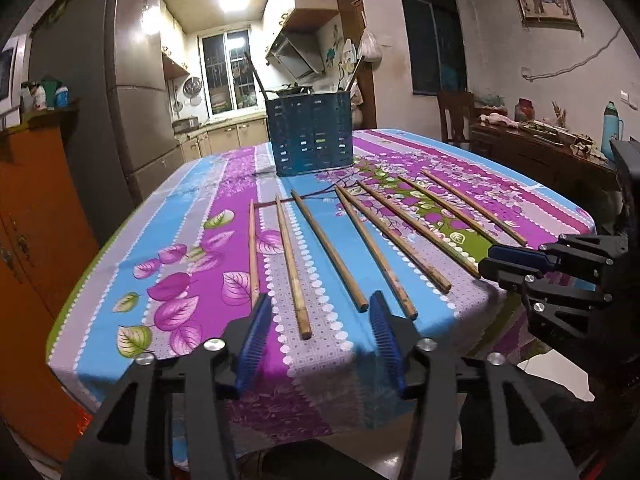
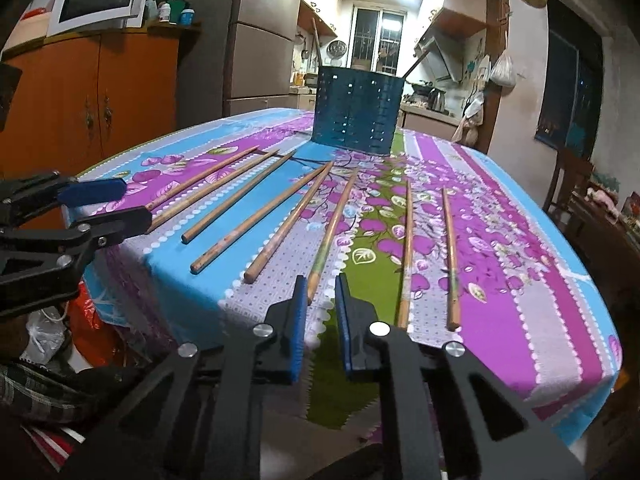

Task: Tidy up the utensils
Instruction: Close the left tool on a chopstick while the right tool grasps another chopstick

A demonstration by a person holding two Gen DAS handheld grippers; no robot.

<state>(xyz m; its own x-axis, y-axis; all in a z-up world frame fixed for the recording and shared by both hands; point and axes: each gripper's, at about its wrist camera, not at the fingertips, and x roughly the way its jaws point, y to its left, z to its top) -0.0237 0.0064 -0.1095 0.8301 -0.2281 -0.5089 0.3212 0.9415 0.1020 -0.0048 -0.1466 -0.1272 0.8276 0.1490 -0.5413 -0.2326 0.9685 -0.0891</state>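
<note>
Several wooden chopsticks (image 1: 330,250) lie side by side on the flowered tablecloth (image 1: 192,208), pointing toward a dark blue perforated utensil holder (image 1: 311,132) at the far middle. My left gripper (image 1: 318,312) is open at the near table edge, its pads either side of two chopstick ends. In the right wrist view the chopsticks (image 2: 296,216) fan out before the holder (image 2: 358,110). My right gripper (image 2: 322,292) is open a little, with one chopstick's near end (image 2: 314,280) just inside its left pad. The holder has utensils standing in it.
An orange wooden cabinet (image 2: 92,92) stands left of the table, with a grey fridge (image 1: 100,92) behind. A dark sideboard (image 1: 552,152) with clutter and a chair stand to the right. The kitchen lies beyond the table.
</note>
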